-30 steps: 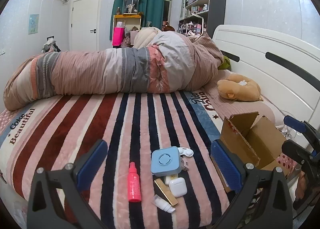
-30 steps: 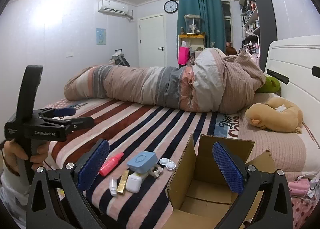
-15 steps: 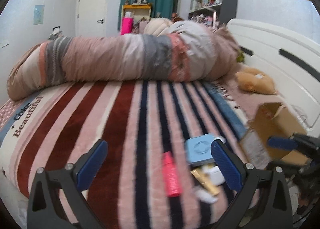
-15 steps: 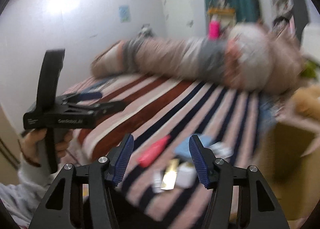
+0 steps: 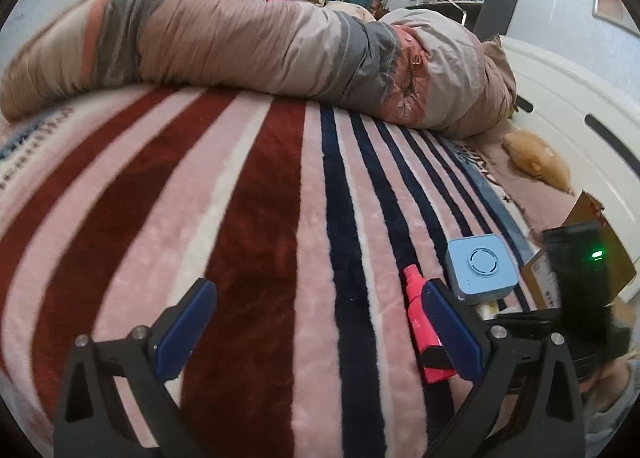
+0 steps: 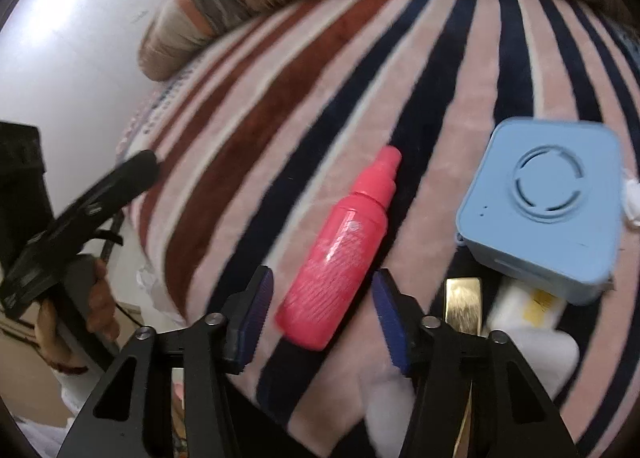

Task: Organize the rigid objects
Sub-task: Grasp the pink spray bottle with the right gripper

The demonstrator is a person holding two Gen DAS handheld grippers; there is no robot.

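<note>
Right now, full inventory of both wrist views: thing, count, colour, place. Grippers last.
spray bottle: 1, pink-red, lying on the blanket between the right gripper's fingers
square box: 1, light blue, right of the bottle
gold bar-shaped item: 1, gold, in front of the blue box
white item: 1, white with a yellow mark, blurred, beside the gold item
cardboard box: 1, brown, at the bed's right edge
blanket: 1, pink, red and navy stripes, covers the bed
rolled duvet: 1, pink and grey, across the bed
plush toy: 1, tan, by the headboard
left gripper: open, above the blanket
right gripper: open, straddling the bottle
</note>
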